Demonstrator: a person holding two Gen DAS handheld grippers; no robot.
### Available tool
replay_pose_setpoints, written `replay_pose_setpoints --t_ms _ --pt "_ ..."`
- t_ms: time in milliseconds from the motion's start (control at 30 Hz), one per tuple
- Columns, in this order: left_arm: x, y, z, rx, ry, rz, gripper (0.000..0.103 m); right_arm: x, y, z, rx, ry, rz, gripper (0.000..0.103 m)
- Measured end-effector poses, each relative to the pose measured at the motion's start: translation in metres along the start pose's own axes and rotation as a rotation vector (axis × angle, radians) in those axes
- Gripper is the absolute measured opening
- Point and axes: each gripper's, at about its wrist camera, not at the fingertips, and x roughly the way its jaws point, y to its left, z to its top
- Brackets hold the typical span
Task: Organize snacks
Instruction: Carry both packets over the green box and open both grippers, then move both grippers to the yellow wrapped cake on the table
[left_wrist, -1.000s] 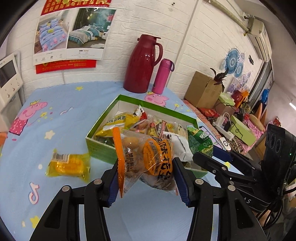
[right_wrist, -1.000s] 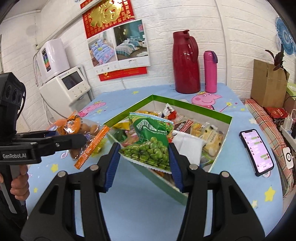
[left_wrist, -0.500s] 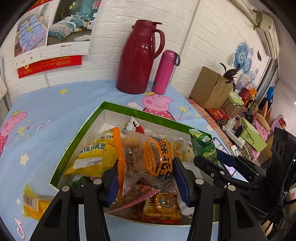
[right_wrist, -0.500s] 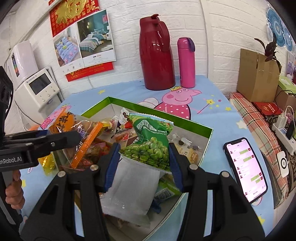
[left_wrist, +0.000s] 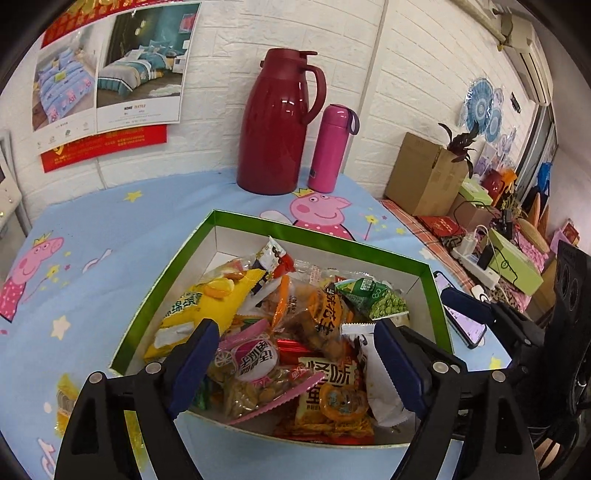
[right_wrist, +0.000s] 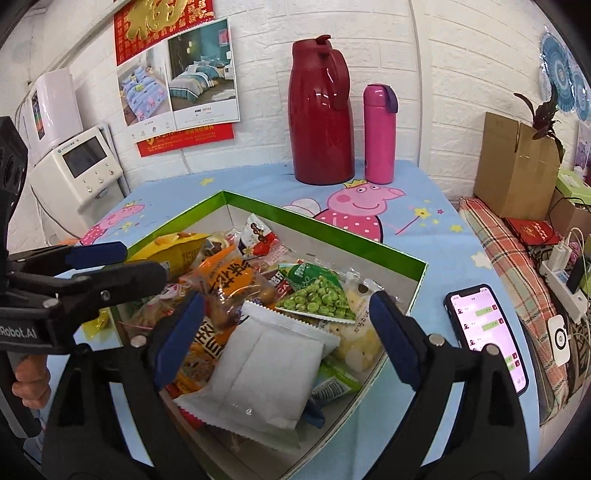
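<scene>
so we see the green-rimmed box (right_wrist: 325, 230) on the blue cartoon tablecloth (right_wrist: 424, 206), heaped with snack packets: a green pea bag (right_wrist: 317, 295), an orange-labelled clear bag (right_wrist: 229, 280), a yellow bag (left_wrist: 207, 306) and a white sachet (right_wrist: 266, 365) lying on top. our left gripper (left_wrist: 295, 365) and right gripper (right_wrist: 288, 336) both hover over the box, fingers spread wide with nothing between them. one yellow packet (left_wrist: 66, 398) lies outside the box on the cloth

Even, bright indoor light; glare seen on red jug (left_wrist: 277, 125); edges bent and vignetted by fisheye.
</scene>
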Motion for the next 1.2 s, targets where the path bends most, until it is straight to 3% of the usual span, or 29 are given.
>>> replay_pose_setpoints --t_ms 233,433,800,933,1200 --pt "-0.035 0.011 -0.014 -0.031 0.002 0.012 0.088 -0.038 0.025 -0.005 -0.009 -0.054 0.042 0.099" --pt "-0.062 0.034 -0.049 -0.077 0.038 0.033 0.088 -0.065 0.051 -0.025 -0.031 -0.056 0.110 0.101" --pt "-0.080 0.123 -0.106 -0.259 0.079 0.141 0.088 -0.064 0.092 -0.064 -0.044 0.018 0.235 0.102" --pt "-0.072 0.143 -0.104 -0.252 0.061 0.202 0.088 -0.056 0.099 -0.072 -0.024 0.046 0.241 0.102" --pt "-0.032 0.160 -0.074 -0.208 0.073 0.207 0.088 -0.052 0.112 -0.081 -0.077 0.043 0.208 0.102"
